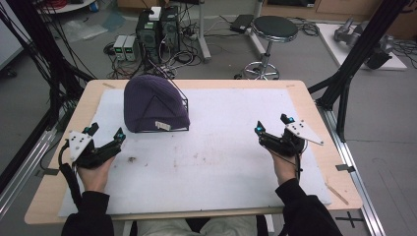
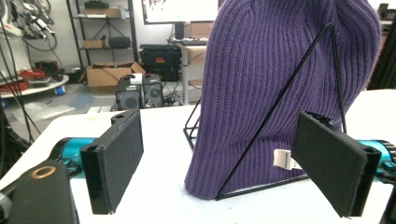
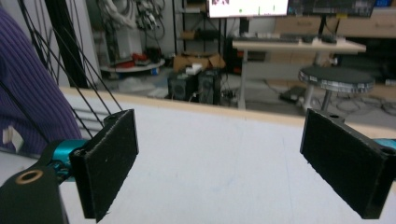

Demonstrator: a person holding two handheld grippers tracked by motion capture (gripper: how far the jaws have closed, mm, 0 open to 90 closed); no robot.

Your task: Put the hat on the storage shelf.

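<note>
Nearby, purple beanie [image 1: 155, 104] on wire stand [image 1: 183, 101], left claw [image 1: 105, 132] wide beside it, right claw [image 1: 273, 124] wide, well apart.

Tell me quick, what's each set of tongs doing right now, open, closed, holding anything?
Left tongs: open, holding nothing, aimed at the purple beanie on its wire stand.
Right tongs: open, holding nothing.

black stool [image 1: 275, 28] and computer towers [image 1: 158, 29] behind the table [image 1: 314, 162]
</note>
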